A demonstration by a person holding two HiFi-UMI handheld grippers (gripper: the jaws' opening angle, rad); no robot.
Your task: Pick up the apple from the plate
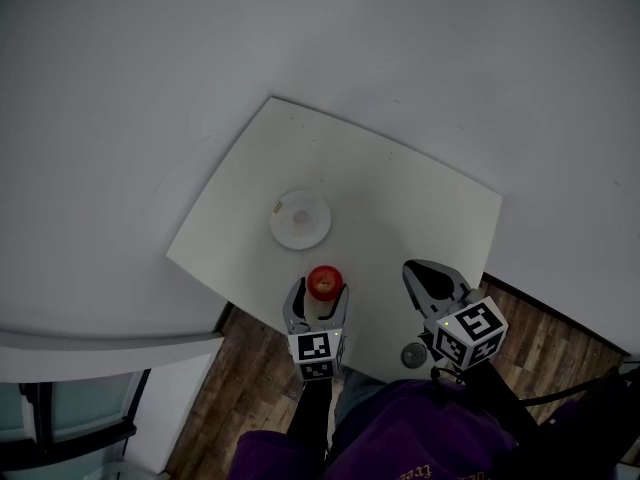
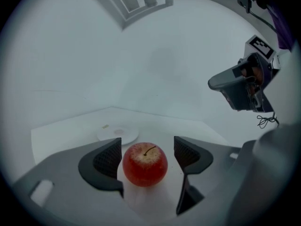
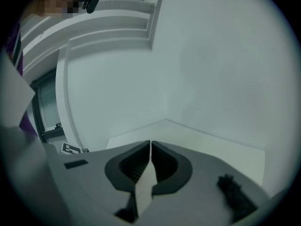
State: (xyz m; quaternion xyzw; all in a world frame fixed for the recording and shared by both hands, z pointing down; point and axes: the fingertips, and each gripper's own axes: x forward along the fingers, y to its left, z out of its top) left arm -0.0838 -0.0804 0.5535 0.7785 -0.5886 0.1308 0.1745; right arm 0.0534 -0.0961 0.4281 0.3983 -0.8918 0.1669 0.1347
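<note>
The round apple (image 2: 145, 166) looks hard, light and slippery, so the left claw (image 2: 146, 144), slightly open around it, should squeeze its middle.

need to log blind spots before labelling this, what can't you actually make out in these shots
Head view: small round grey thing on the table beside the right tongs, too small and dim to name.
Head and left gripper views: speck at the plate rim, too small; on the plate or beside it, unclear.
Right gripper view: dark lump low right, blurred.
</note>
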